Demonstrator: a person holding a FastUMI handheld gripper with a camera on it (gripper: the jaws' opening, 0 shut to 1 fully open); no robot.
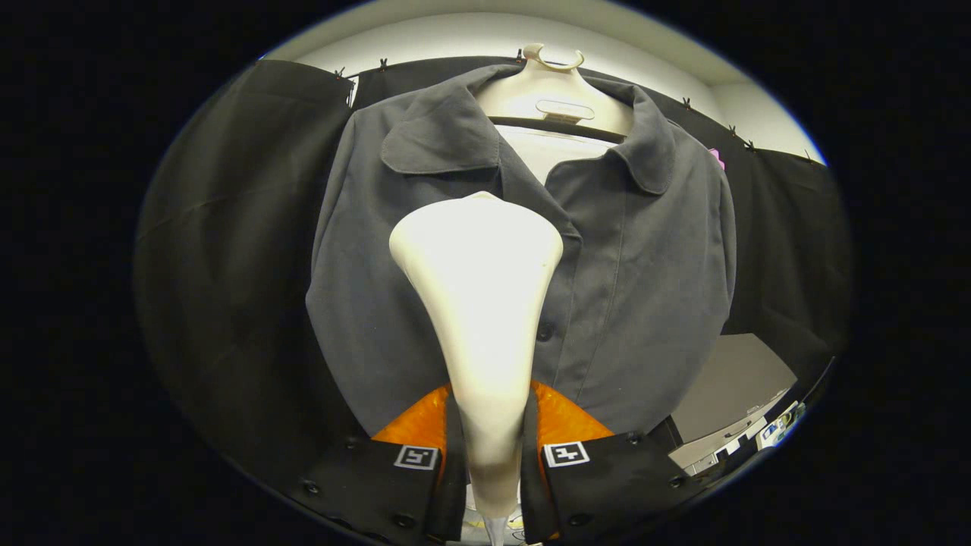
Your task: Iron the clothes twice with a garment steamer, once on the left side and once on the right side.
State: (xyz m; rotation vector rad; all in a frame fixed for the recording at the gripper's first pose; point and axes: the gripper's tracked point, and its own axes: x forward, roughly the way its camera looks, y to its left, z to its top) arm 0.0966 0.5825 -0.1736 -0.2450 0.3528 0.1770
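Observation:
A dark grey collared shirt [637, 288] hangs on a white hanger [552, 83] against the black cloth wall. My gripper [489, 432] is shut on the slim neck of a white garment steamer [478, 280], both fingers pressing its sides. The steamer's wide head rises ahead of the fingers and covers the shirt's chest, just left of the button placket and below the left collar flap [444, 136]. Whether the head touches the cloth cannot be told. A dark button [544, 331] shows just right of the steamer.
A grey table surface [732, 379] with small items at its near end lies low to the right of the shirt. Black cloth [243, 250] hangs on both sides of the shirt, clipped along the top.

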